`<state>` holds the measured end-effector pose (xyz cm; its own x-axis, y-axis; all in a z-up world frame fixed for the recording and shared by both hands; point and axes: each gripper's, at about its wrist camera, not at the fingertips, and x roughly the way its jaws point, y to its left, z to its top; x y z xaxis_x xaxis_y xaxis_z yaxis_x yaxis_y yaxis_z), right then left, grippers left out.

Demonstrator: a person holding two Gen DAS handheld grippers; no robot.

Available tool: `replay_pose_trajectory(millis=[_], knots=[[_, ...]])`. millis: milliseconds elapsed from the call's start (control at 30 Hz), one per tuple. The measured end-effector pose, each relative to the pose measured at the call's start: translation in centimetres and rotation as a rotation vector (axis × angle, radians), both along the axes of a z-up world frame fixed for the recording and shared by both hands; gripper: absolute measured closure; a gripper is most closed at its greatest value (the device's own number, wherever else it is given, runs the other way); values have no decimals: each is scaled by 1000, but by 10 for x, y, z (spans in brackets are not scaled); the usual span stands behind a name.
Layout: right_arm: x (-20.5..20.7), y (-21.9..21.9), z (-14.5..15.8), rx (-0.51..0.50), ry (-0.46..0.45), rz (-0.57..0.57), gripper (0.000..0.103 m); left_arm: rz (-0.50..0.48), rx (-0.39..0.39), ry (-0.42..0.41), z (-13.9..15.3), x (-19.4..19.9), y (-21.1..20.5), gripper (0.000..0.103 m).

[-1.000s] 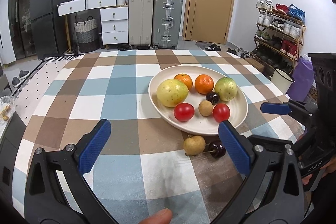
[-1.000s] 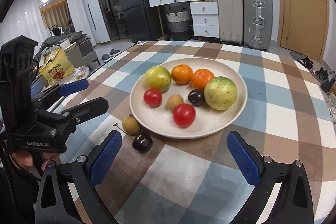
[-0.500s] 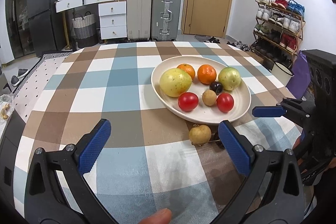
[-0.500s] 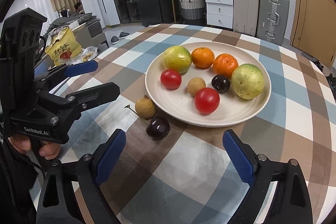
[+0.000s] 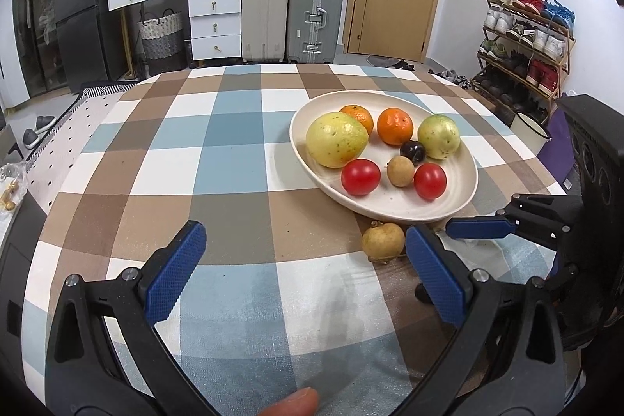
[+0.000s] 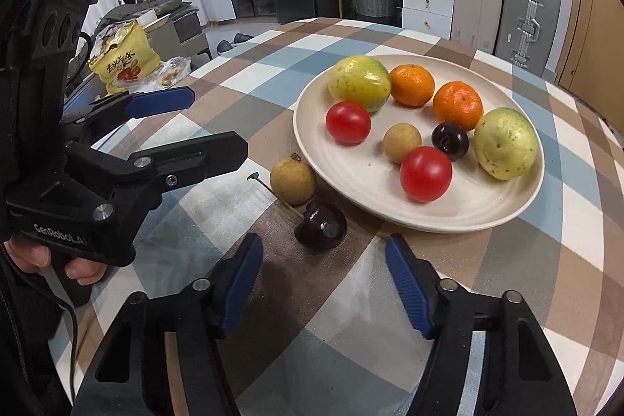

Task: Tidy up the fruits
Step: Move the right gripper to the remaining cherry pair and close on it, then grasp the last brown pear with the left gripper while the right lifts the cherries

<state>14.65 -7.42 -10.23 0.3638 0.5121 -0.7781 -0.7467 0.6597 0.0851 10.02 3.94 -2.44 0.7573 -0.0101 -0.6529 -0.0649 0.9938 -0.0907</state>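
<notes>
A cream plate (image 6: 460, 217) (image 5: 296, 127) holds two tomatoes, two oranges, two yellow-green fruits, a longan and a dark cherry. On the cloth beside the plate lie a loose longan (image 6: 292, 182) (image 5: 383, 240) and a dark cherry (image 6: 320, 225). My right gripper (image 6: 323, 260) is open, its jaws on either side of the loose cherry, just short of it. My left gripper (image 5: 304, 252) is open and empty, its right finger next to the loose longan; that finger hides the cherry in the left wrist view. Each gripper shows in the other's view, the left gripper (image 6: 175, 119), the right gripper (image 5: 483, 227).
The checked tablecloth (image 5: 234, 158) covers a round table. A yellow snack bag (image 6: 124, 61) lies beyond the table's left edge. Suitcases (image 5: 292, 10), drawers and a shoe rack (image 5: 522, 38) stand far behind.
The right gripper has moved down and forward toward the loose cherry, and its jaws have narrowed. The left gripper has shifted left, so the plate sits further right in its view.
</notes>
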Motion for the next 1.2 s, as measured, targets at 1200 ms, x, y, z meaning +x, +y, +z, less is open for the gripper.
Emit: replay_pose_trajectory(millis=[1200], knots=[[-2, -28, 32, 121, -106, -40, 76, -7, -40, 8, 1, 2, 0, 1]])
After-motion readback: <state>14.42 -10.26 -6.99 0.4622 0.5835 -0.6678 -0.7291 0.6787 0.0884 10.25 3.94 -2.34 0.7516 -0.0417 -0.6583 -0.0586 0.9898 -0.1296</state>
